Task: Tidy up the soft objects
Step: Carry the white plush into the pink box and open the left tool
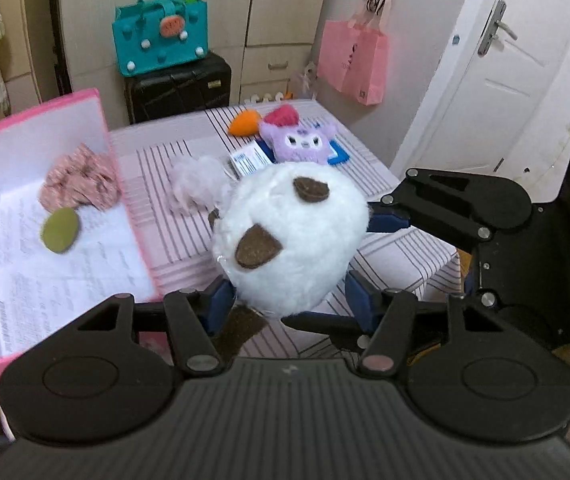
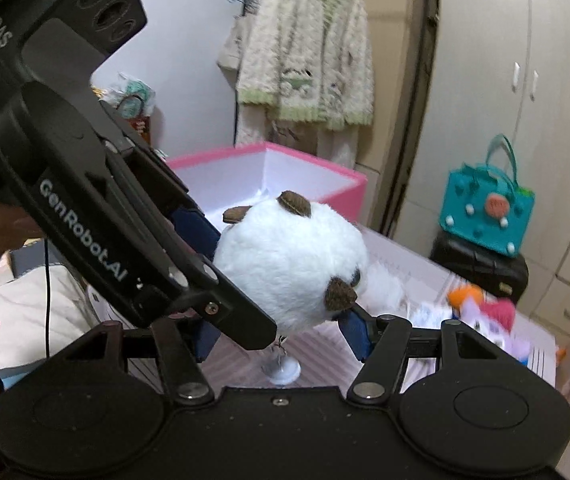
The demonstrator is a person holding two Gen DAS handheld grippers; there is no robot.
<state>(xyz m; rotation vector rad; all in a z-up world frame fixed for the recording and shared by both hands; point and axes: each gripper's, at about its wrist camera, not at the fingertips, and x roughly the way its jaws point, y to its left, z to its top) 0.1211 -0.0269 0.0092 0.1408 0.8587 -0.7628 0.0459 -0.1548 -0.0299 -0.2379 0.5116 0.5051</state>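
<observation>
We see the pink box [image 1: 97, 98] at ten o'clock holding a pink scrunchie [image 1: 79, 182] and a green pad [image 1: 60, 230]; above the striped surface [image 1: 385, 252], the left hand-held gripper [image 1: 289, 304] and right hand-held gripper [image 2: 281, 332] both clamp a round white plush [image 1: 289, 240] with brown patches.

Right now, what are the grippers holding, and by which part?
Both hold the round white fluffy plush with brown felt patches: left gripper by its lower sides, right gripper also across its body, lifted above the table.
</observation>
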